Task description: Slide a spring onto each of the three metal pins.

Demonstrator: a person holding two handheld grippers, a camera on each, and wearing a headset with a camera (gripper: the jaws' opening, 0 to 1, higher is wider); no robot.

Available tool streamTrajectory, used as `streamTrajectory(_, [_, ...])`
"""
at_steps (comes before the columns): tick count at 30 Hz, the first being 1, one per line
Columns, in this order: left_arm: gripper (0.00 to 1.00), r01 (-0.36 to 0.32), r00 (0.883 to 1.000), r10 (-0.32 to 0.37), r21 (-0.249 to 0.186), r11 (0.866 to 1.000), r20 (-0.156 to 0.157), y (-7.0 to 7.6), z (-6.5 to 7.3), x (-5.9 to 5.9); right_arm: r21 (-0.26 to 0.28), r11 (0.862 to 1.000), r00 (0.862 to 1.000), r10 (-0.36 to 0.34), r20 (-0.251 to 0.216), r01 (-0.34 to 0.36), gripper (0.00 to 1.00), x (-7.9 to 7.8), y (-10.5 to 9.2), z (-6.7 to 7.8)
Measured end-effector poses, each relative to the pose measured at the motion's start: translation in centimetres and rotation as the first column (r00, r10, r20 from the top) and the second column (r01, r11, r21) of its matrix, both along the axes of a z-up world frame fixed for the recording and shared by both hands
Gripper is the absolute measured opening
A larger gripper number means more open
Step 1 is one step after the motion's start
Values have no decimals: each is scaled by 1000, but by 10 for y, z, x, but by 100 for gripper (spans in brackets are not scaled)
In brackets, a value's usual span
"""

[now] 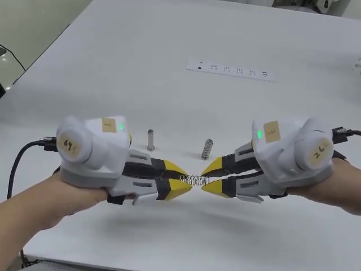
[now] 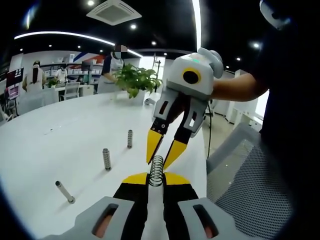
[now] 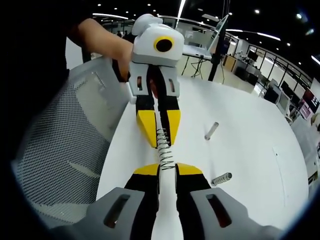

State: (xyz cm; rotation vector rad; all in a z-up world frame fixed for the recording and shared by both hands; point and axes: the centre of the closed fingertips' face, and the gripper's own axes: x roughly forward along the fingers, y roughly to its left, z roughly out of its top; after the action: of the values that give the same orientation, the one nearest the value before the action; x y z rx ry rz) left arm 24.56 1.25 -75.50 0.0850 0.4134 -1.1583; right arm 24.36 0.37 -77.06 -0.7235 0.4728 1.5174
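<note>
Head view has the 2 tongs meeting tip to tip low over the white desk. The left tongs and the right tongs each clamp 1 end of a small spring. It lies level between them, in the air above the desk. Left gripper view agrees: its own jaws are closed on the near end, and the right tongs pinch the far end.

Just behind the left tongs stands the bare pin, upright. In the left gripper view 2 other pins carry springs, the nearer loaded pin and the farther loaded pin. So I judge this to be the 3rd and last spring, held in a change of grip between the tongs.

For the next move, I think 1 of the tongs must let go. The other must turn the spring upright with its lower opening free, bring it over the top of the bare pin and lower it straight down. The spring is small and slippery — a crooked approach may catch a coil on the pin's edge.
</note>
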Motion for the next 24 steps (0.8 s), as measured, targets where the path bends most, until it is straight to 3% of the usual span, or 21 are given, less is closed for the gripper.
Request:
streamTrajectory(4, [2,3,1000,-3,0,1000,0,0,0,0,30,999,1000,-12,-8,12,9,1,1,3])
streamTrajectory(9, [2,6,1000,-6,-1,1000,-6,0,-1,-1,15,1000,1000,7,-5,-6,8,-1,0,2])
streamTrajectory(24, [2,0,1000,0,-2,1000,-8,1,-3,-1,12,996,992,81,94,-83,7,-3,5,27])
